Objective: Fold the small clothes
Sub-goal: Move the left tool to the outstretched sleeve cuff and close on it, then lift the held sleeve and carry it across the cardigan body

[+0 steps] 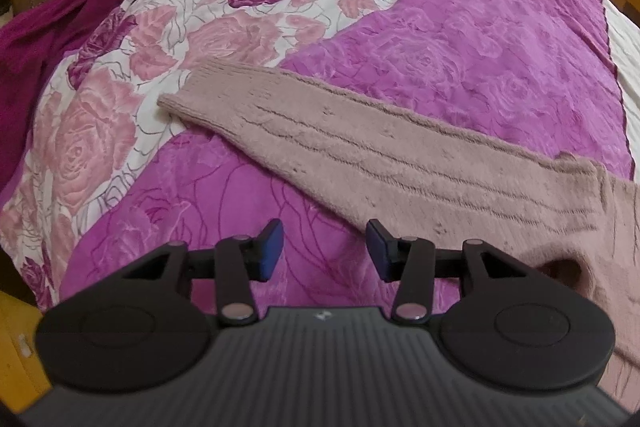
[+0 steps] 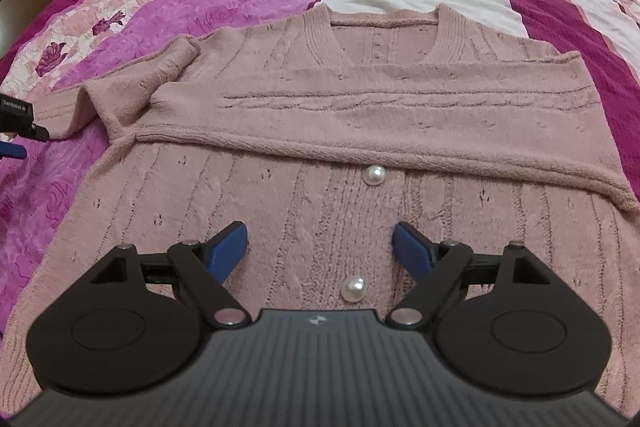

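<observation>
Only right wrist view shows pearl buttons (image 2: 374, 173); left shows outstretched sleeve (image 1: 360, 151).

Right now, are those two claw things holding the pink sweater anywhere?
No. The left gripper and the right gripper are open and empty above the sweater.

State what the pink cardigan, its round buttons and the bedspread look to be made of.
Cardigan: soft knit, likely wool or acrylic; fuzzy nap, cable ribs, eyelets.
Buttons: glossy, pearl-like, probably plastic; bright highlights.
Bedspread: woven fabric with a slight sheen, perhaps satin-like polyester; printed roses, fine wrinkles.
</observation>
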Action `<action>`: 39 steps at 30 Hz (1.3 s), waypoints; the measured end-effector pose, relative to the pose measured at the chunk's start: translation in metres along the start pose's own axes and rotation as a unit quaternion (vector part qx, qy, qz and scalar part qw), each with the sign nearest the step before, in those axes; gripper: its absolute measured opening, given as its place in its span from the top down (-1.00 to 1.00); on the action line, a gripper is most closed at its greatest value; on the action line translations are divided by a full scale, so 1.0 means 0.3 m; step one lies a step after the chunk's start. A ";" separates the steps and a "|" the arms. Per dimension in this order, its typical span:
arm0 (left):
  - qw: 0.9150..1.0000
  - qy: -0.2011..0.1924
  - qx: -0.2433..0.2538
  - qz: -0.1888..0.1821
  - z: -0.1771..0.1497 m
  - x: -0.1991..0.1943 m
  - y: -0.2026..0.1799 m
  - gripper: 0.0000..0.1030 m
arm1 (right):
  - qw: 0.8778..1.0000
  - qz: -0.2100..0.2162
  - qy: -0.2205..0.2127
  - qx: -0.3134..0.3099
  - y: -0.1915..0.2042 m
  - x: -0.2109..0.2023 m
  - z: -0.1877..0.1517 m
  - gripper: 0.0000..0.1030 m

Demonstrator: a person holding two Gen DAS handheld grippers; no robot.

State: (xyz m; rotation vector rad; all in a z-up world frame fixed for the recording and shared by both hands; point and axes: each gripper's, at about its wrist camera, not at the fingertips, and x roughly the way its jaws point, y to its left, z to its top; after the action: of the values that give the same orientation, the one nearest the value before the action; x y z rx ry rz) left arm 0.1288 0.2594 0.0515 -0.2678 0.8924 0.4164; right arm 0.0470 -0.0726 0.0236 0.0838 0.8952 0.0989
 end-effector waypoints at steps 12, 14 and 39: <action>0.999 0.005 -0.031 -0.015 0.058 0.080 0.000 0.08 | 1.000 -0.010 0.004 -0.017 0.021 0.032 -0.017 -0.80; 0.999 0.004 -0.032 -0.015 0.062 0.086 -0.002 0.07 | 1.000 -0.010 0.004 -0.017 0.020 0.033 -0.018 -0.81; 0.996 -0.068 0.012 -0.062 0.068 0.120 -0.040 0.80 | 1.000 -0.013 0.003 -0.014 0.027 0.029 -0.019 -0.86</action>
State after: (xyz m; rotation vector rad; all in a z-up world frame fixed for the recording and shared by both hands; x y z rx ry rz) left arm 0.1685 0.2653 0.0358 -0.2681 0.7432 0.3038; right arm 0.0475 -0.0633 0.0142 0.0465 0.9011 0.0870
